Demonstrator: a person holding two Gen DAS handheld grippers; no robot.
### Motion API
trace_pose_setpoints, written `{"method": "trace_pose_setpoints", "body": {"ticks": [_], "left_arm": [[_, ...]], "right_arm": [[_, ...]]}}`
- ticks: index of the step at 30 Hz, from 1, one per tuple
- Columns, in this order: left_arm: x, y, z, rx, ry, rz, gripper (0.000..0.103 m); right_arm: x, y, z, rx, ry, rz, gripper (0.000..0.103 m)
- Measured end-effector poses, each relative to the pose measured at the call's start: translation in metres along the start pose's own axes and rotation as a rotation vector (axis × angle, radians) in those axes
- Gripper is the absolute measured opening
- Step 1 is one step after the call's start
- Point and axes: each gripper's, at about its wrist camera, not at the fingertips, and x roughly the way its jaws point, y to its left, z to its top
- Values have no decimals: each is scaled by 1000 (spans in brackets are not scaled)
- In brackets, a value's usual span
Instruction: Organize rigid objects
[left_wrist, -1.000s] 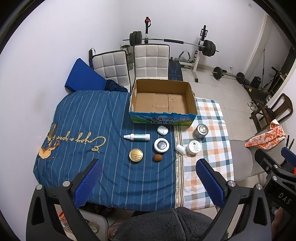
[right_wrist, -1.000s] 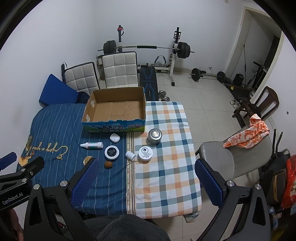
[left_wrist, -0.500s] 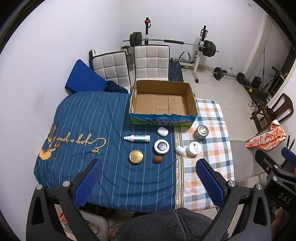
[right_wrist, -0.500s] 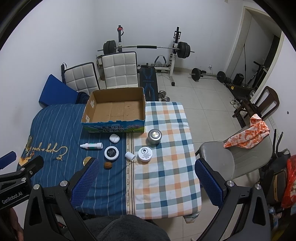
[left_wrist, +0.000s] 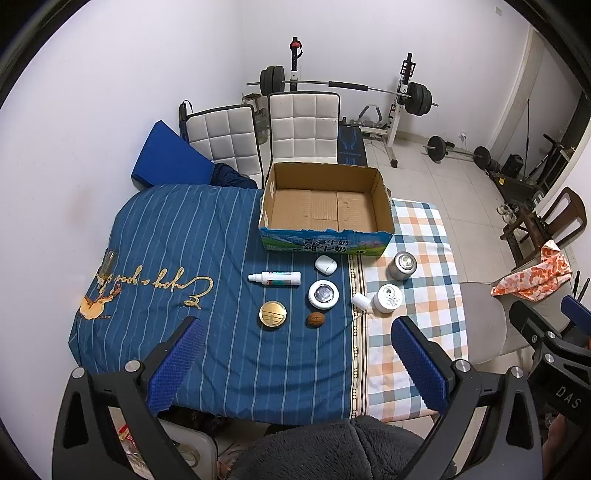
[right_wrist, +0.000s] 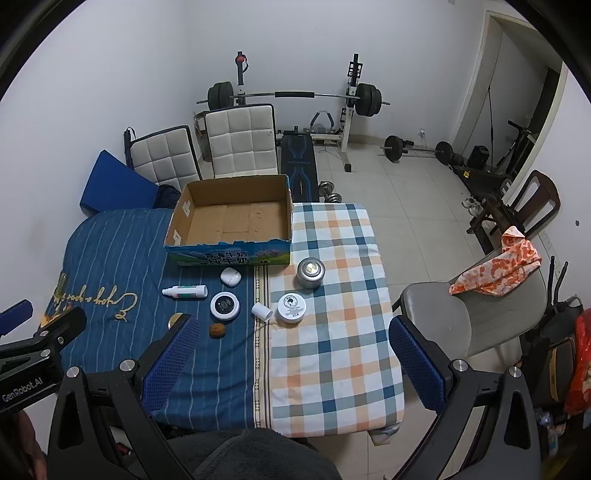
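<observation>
An empty cardboard box (left_wrist: 325, 216) (right_wrist: 232, 225) stands at the far side of the cloth-covered table. In front of it lie a white tube (left_wrist: 275, 278) (right_wrist: 185, 292), a white pebble-shaped case (left_wrist: 325, 264) (right_wrist: 230, 276), a round white-rimmed black tin (left_wrist: 323, 294) (right_wrist: 225, 305), a gold disc (left_wrist: 273, 314) (right_wrist: 176, 318), a walnut (left_wrist: 316, 319) (right_wrist: 217, 330), a small white bottle (left_wrist: 360, 301) (right_wrist: 261, 311), a white jar (left_wrist: 387, 298) (right_wrist: 291, 308) and a silver can (left_wrist: 402, 265) (right_wrist: 310, 272). My left gripper (left_wrist: 295, 363) and right gripper (right_wrist: 293, 362) are both open, empty, high above the near table edge.
Two white padded chairs (left_wrist: 280, 129) and a blue mat (left_wrist: 166, 158) stand behind the table. A grey chair with an orange cloth (right_wrist: 495, 269) stands to the right. Weight bench and barbells (right_wrist: 314, 99) are at the back wall.
Both grippers have drifted very slightly; the view shifts a little. Nothing on the table has moved.
</observation>
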Motion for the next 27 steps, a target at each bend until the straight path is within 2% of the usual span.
{"method": "trace_pose_setpoints", "body": {"ticks": [8, 14, 20, 27], "left_arm": [[-1, 0, 1, -3, 1, 0, 103], [3, 3, 6, -11, 13, 0, 103], [48, 28, 21, -75, 65, 49, 103], [156, 70, 21, -151, 191, 98, 103]], "right_arm": [[1, -1, -1, 2, 0, 3, 103], [20, -1, -1, 13, 35, 22, 103], [91, -5, 2, 26, 156, 26, 103], [217, -11, -1, 26, 318, 1, 103]]}}
